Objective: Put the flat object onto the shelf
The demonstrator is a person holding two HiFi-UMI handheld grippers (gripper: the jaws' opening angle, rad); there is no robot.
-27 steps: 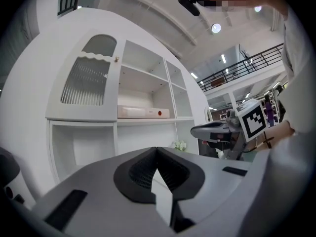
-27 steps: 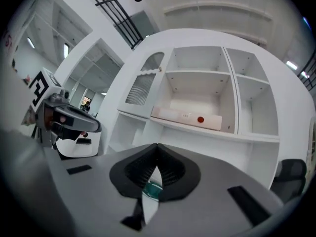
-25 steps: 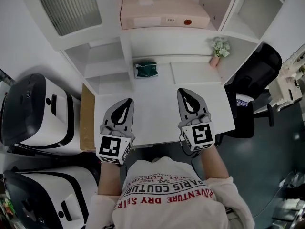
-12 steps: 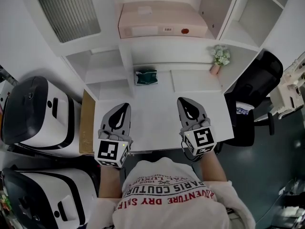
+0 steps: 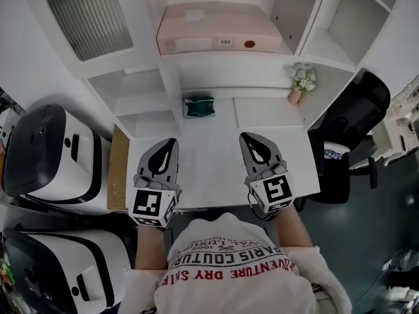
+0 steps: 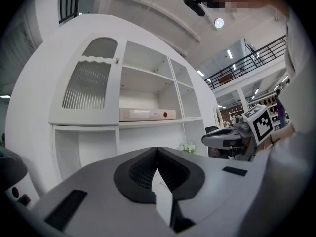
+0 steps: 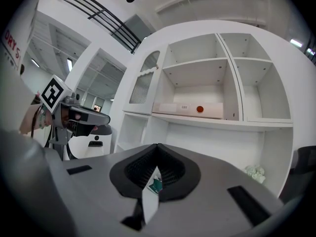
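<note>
A flat pale pink box (image 5: 213,28) lies on the white shelf (image 5: 229,61) above the desk; it also shows in the left gripper view (image 6: 147,114) and the right gripper view (image 7: 187,109). A small green packet (image 5: 199,105) lies on the desk by the back wall, and a sliver of this packet (image 7: 157,184) shows through the right jaws. My left gripper (image 5: 171,141) and right gripper (image 5: 243,137) hover side by side over the desk's near half. Both are shut and hold nothing.
The white desk (image 5: 216,169) lies under both grippers. A small flower pot (image 5: 301,81) stands at the desk's back right. A black chair (image 5: 347,116) is to the right, and white machines with black lids (image 5: 46,156) stand to the left. Open cubbies (image 5: 141,100) sit left of the packet.
The head view has shifted a little. Both grippers stay shut, side by side over the desk. Nothing was taken hold of or let go.
</note>
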